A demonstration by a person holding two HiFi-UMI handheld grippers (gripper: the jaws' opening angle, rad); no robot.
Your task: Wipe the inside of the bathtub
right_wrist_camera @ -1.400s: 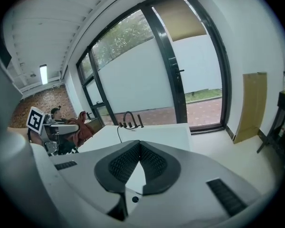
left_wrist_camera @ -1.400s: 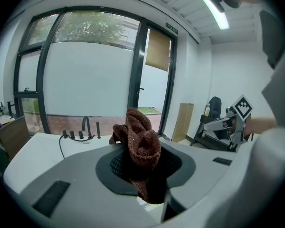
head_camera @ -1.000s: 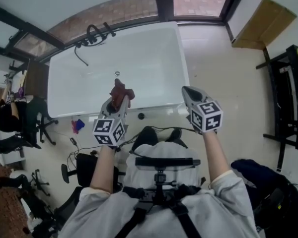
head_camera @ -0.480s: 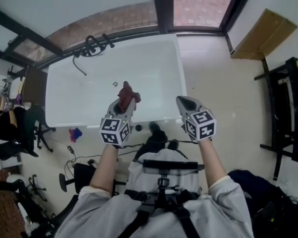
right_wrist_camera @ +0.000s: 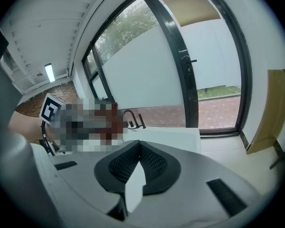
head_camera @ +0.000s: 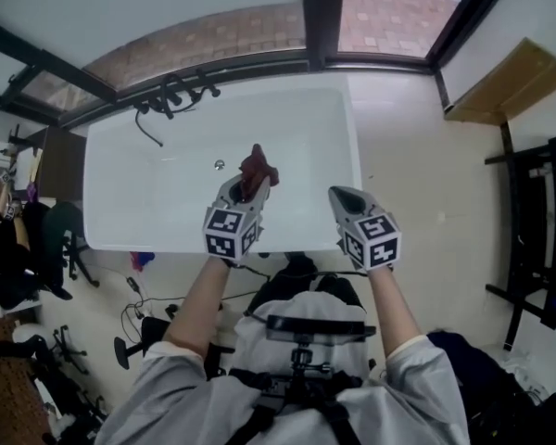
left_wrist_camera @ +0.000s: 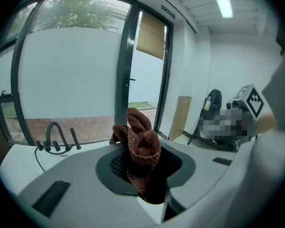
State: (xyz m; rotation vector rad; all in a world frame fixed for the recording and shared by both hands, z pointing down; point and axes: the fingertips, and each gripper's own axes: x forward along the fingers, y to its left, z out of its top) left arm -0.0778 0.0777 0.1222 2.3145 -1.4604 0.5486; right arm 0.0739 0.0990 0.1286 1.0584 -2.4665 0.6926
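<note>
A white bathtub (head_camera: 139, 188) lies below me under the window, its drain (head_camera: 220, 165) near the middle. My left gripper (head_camera: 246, 185) is shut on a dark red knitted cloth (head_camera: 257, 170) and hangs over the tub's near half. In the left gripper view the cloth (left_wrist_camera: 141, 148) bulges up from between the jaws. My right gripper (head_camera: 345, 198) is shut with nothing in it and hovers by the tub's near right corner. In the right gripper view its jaws (right_wrist_camera: 137, 161) meet.
A black faucet set with a hose (head_camera: 167, 98) sits on the tub's far rim. Dark window frames (head_camera: 321, 17) run behind it. Office chairs (head_camera: 37, 239) and cables crowd the floor at left. A cardboard sheet (head_camera: 510, 82) and a black rack (head_camera: 547, 230) stand at right.
My left gripper has carried the cloth forward from the tub's near rim to over its inside. The right gripper has stayed beside the near right corner.
</note>
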